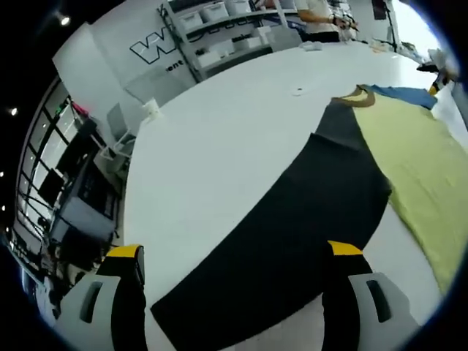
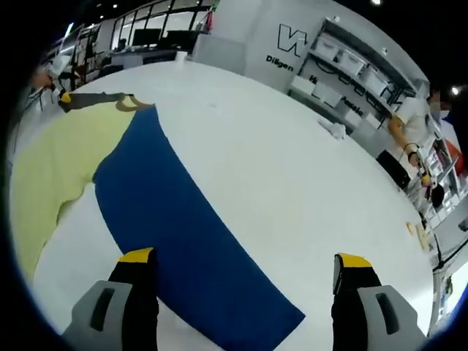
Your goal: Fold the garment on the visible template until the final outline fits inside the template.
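Observation:
A long-sleeved garment lies flat on the white table [image 1: 219, 146]. Its body is pale yellow [image 1: 420, 168], with one black sleeve [image 1: 292, 234] and one blue sleeve [image 2: 183, 227]. In the left gripper view the black sleeve runs toward me and its cuff end lies between the jaws of my left gripper [image 1: 234, 250], which is open above it. In the right gripper view the blue sleeve reaches down between the jaws of my right gripper [image 2: 245, 258], also open and holding nothing. The yellow body [image 2: 51, 175] and brownish collar [image 2: 128, 104] lie at the upper left there.
Shelves with white bins [image 1: 219, 29] and a wall with lettering stand past the far table edge. A person [image 2: 413, 121] stands by the shelves [image 2: 358, 80]. A small white item [image 1: 297, 91] and another white scrap [image 2: 333, 130] lie on the table.

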Action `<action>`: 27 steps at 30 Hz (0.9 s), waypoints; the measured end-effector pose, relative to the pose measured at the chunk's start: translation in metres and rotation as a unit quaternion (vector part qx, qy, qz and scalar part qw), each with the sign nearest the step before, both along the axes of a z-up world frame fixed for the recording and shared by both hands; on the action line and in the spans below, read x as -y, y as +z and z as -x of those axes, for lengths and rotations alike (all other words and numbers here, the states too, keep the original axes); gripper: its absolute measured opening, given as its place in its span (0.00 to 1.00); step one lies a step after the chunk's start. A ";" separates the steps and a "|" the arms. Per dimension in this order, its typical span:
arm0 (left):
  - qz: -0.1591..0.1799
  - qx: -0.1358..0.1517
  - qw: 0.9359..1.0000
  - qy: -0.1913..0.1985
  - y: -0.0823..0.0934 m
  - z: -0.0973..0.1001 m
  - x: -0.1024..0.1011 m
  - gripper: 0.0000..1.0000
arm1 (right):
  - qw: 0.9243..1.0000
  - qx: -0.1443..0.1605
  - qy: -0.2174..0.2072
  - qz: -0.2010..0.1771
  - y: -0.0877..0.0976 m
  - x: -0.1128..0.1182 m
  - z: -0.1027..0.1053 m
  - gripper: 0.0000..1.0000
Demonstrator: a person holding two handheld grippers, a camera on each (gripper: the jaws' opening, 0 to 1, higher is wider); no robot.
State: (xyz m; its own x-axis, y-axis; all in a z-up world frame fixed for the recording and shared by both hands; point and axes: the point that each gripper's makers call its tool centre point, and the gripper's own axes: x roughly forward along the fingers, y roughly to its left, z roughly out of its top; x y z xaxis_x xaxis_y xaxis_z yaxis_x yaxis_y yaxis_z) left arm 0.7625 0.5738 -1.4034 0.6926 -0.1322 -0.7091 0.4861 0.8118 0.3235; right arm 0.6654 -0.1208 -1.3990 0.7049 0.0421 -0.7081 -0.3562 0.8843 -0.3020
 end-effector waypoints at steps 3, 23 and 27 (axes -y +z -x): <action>0.015 0.004 1.000 -0.003 0.007 0.011 0.010 0.99 | 1.000 0.008 0.006 -0.006 0.008 -0.014 0.002 0.99; 0.068 0.011 0.997 -0.028 0.027 0.082 0.046 0.99 | 0.996 0.022 0.069 -0.054 0.038 -0.091 0.038 0.99; 0.078 0.006 0.996 -0.032 0.025 0.098 0.051 0.99 | 0.995 0.014 0.081 -0.061 0.031 -0.101 0.049 0.99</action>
